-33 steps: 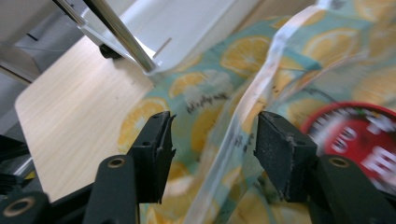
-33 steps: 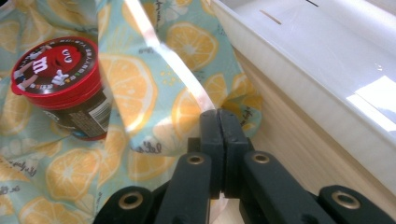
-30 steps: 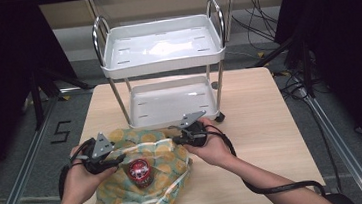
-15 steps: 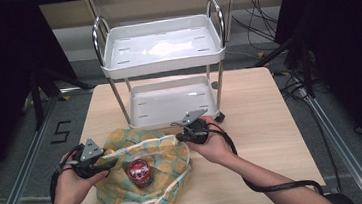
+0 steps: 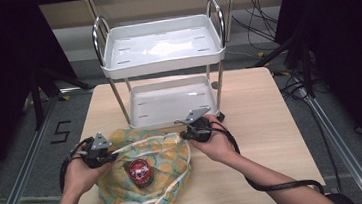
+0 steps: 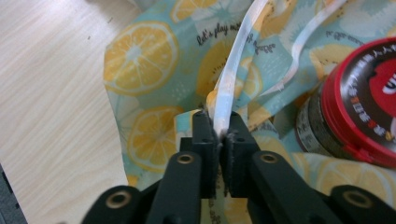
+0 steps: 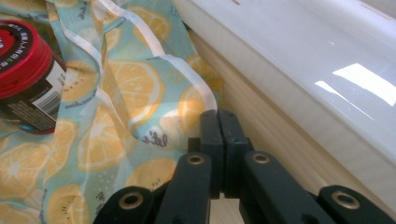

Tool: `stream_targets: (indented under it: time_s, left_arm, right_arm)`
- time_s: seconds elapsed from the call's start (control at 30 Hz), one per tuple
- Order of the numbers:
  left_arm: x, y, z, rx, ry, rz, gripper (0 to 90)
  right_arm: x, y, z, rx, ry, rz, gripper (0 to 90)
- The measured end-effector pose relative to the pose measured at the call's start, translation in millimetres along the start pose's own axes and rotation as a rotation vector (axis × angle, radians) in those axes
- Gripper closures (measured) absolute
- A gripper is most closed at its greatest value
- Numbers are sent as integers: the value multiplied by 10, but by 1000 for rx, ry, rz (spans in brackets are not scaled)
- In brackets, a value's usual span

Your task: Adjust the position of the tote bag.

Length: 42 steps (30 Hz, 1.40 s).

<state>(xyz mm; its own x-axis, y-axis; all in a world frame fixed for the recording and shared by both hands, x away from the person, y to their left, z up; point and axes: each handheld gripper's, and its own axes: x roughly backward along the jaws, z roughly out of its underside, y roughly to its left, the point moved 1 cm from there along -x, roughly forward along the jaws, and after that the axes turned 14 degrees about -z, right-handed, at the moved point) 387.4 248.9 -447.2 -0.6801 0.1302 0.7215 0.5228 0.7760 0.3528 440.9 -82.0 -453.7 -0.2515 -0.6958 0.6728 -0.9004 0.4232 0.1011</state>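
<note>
lying open on table, lemon-print bag [image 5: 163, 149], red-lidded jar [image 5: 140, 172] on it

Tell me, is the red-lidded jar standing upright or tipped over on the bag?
Upright. In the high view the jar shows its round red lid facing up, standing on the lemon-print bag.

A white two-tier cart [image 5: 162, 46] with chrome handles [image 5: 215, 9] stands at the far edge of a light wooden table [image 5: 266, 119]; its lower tray [image 5: 171, 103] sits just above the tabletop. Grey floor [image 5: 17, 143] lies to the left, marked with a black number 5 [image 5: 61, 132]. Black cables [image 5: 262, 29] trail on the floor to the right, behind the table.
</note>
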Motion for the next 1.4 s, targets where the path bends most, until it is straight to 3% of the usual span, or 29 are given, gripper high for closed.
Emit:
stream_targets:
  time_s: [0.03, 0.1, 0.3, 0.37, 0.4, 0.47, 0.57, 0.63, 0.67, 0.77, 0.9, 1.1, 1.13, 1.17, 1.2, 1.27, 1.4]
  left_arm:
    - [-6, -2, -26, 21, -9, 0, 873]
    - [-11, 13, -46, 13, -6, -23, 879]
    - [-43, 29, -162, 47, -24, -52, 884]
    - [-64, 22, -199, 64, -18, -59, 884]
    - [-70, 24, -216, 69, -14, -66, 884]
    - [-94, 22, -240, 68, -9, -84, 884]
    - [-128, 9, -277, 73, -3, -86, 884]
    - [-151, -5, -295, 66, -1, -88, 884]
    - [-155, -6, -303, 54, 12, -96, 884]
    - [-191, -26, -317, 50, 9, -92, 883]
    - [-208, -43, -318, 41, 18, -84, 881]
    - [-240, -47, -274, 21, 32, -92, 879]
    - [-247, -52, -264, 19, 34, -89, 877]
    - [-252, -54, -258, 18, 35, -88, 877]
    - [-269, -56, -247, 21, 32, -90, 876]
    - [-278, -61, -239, 23, 33, -83, 875]
    - [-291, -63, -222, 15, 54, -79, 873]
  right_arm:
    - [3, 6, 6, -22, 11, -4, 900]
    - [20, -1, 3, -20, 29, -12, 900]
    - [36, 20, 2, -30, 34, -11, 900]
    - [42, 27, -8, -5, 12, 4, 838]
    - [49, 14, -25, 44, -11, 5, 800]
    - [107, 41, -71, 76, -29, -19, 718]
    - [136, 71, -107, 96, -71, -27, 644]
    - [177, 142, -170, 134, -134, -80, 577]
    - [177, 142, -170, 134, -134, -80, 577]
    - [182, 230, -206, 131, -155, -140, 542]
    - [143, 241, -220, 162, -144, -142, 530]
    - [31, 204, -105, 113, -81, -145, 538]
    - [34, 196, -88, 124, -56, -149, 539]
    - [12, 190, -72, 134, -68, -155, 539]
    - [17, 198, -63, 103, -69, -149, 539]
    - [4, 194, -36, 103, -43, -131, 540]
    - [-11, 187, 13, 108, -5, -166, 542]
